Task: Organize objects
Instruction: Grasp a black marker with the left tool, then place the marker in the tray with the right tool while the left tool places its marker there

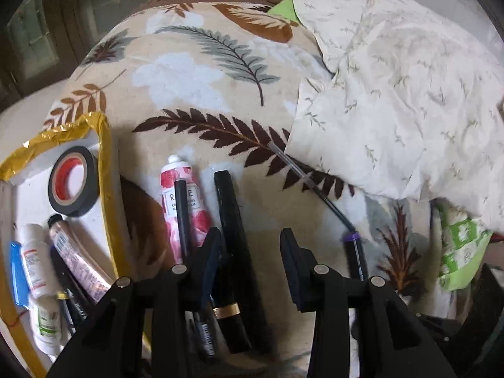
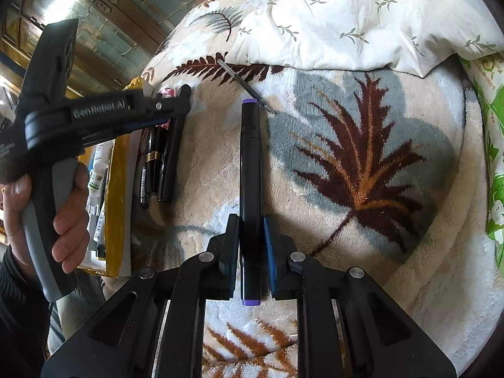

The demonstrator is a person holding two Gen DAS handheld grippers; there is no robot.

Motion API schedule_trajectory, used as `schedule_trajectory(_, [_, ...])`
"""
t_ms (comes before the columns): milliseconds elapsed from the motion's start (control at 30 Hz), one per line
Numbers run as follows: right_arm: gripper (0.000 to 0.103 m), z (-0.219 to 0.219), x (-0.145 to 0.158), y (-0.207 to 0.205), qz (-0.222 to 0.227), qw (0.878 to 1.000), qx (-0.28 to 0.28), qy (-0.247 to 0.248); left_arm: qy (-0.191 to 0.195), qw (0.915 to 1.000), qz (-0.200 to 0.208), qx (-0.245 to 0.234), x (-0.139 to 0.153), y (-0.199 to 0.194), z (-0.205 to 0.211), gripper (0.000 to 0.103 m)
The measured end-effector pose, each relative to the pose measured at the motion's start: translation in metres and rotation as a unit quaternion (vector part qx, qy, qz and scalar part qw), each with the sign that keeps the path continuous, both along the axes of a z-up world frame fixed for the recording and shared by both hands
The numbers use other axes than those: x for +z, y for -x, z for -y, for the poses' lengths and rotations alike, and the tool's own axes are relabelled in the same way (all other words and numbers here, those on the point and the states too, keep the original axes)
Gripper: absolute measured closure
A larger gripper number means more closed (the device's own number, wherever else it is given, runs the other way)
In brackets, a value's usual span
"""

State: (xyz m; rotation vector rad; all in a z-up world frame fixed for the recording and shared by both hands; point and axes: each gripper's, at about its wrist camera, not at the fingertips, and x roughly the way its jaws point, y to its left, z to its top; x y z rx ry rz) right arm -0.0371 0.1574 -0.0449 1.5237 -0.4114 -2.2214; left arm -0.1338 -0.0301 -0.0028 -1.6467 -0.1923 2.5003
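One black marker (image 2: 250, 170) sits clamped in the right gripper (image 2: 251, 239), long axis toward twelve o'clock, while the left gripper (image 1: 250, 245), jaws apart and apparently empty, hovers by the pens (image 2: 163, 157) at ten o'clock beside the gold-edged tray (image 2: 116, 189).

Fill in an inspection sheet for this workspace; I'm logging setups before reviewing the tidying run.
Surface: leaf-patterned fleece blanket.
Job's things: purple-capped marker; rose-print tube, black pens lying side by side; pen refill loose.
Clutter: gold-edged tray holding tape roll, small bottles, tube.
Grippers: right hand-held gripper shut on the marker; left hand-held gripper open above the pens.
Cables: nothing seen.
Surroundings: crumpled cream quilt, green printed bag, glass-fronted wooden cabinet.
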Motion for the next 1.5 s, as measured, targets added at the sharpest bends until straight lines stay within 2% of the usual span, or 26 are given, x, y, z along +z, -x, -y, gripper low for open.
schedule_trajectory(133, [0.088, 0.000, 0.000, 0.001, 0.001, 1.000, -0.001, 0.001, 0.023, 0.9992, 0.026, -0.019, -0.013, 0.006, -0.010, 0.063])
schedule_trajectory(200, [0.088, 0.001, 0.000, 0.001, 0.000, 1.000, 0.000, -0.002, 0.048, 0.9982, 0.034, -0.014, -0.019, 0.008, -0.015, 0.072])
schedule_trajectory(267, [0.088, 0.001, 0.000, 0.001, 0.001, 1.000, 0.000, -0.002, 0.052, 0.9981, 0.028, -0.015, -0.017, 0.002, -0.017, 0.089])
schedule_trajectory(433, [0.088, 0.004, -0.002, 0.002, 0.000, 1.000, 0.002, -0.006, -0.046, 0.9982, 0.036, -0.010, -0.003, -0.027, -0.007, 0.090])
schedule_trajectory(533, [0.088, 0.002, -0.003, 0.005, 0.008, 1.000, -0.006, 0.006, -0.131, 0.9905, 0.043, -0.007, 0.008, -0.053, 0.003, 0.090])
schedule_trajectory(667, [0.088, -0.001, -0.004, 0.013, 0.021, 1.000, -0.008, 0.020, -0.193, 0.9799, 0.048, -0.008, 0.013, -0.078, 0.015, 0.090])
schedule_trajectory(767, [0.088, 0.001, -0.005, 0.019, 0.025, 0.999, -0.010, 0.024, -0.218, 0.9752, 0.038, -0.001, 0.016, -0.098, 0.030, 0.090])
schedule_trajectory(933, [0.088, 0.024, 0.007, 0.011, -0.007, 0.999, -0.002, -0.046, -0.231, 0.9727, -0.006, 0.025, 0.034, -0.116, 0.074, 0.090])
schedule_trajectory(1000, [0.089, 0.036, 0.014, 0.005, -0.012, 0.999, 0.006, -0.031, -0.233, 0.9717, -0.017, 0.035, 0.038, -0.121, 0.091, 0.090])
schedule_trajectory(1133, [0.089, 0.072, 0.031, -0.001, -0.018, 1.000, 0.026, -0.001, -0.255, 0.9636, -0.038, 0.072, 0.044, -0.124, 0.141, 0.090])
schedule_trajectory(1267, [0.089, 0.123, 0.055, 0.002, -0.038, 0.997, 0.074, 0.000, -0.267, 0.9563, -0.053, 0.106, 0.047, -0.122, 0.186, 0.090])
schedule_trajectory(1367, [0.089, 0.158, 0.062, 0.009, -0.043, 0.994, 0.101, -0.006, -0.261, 0.9548, -0.054, 0.131, 0.045, -0.114, 0.221, 0.090])
schedule_trajectory(1500, [0.089, 0.192, 0.058, 0.022, -0.036, 0.992, 0.120, -0.015, -0.236, 0.9590, -0.054, 0.147, 0.043, -0.098, 0.250, 0.090])
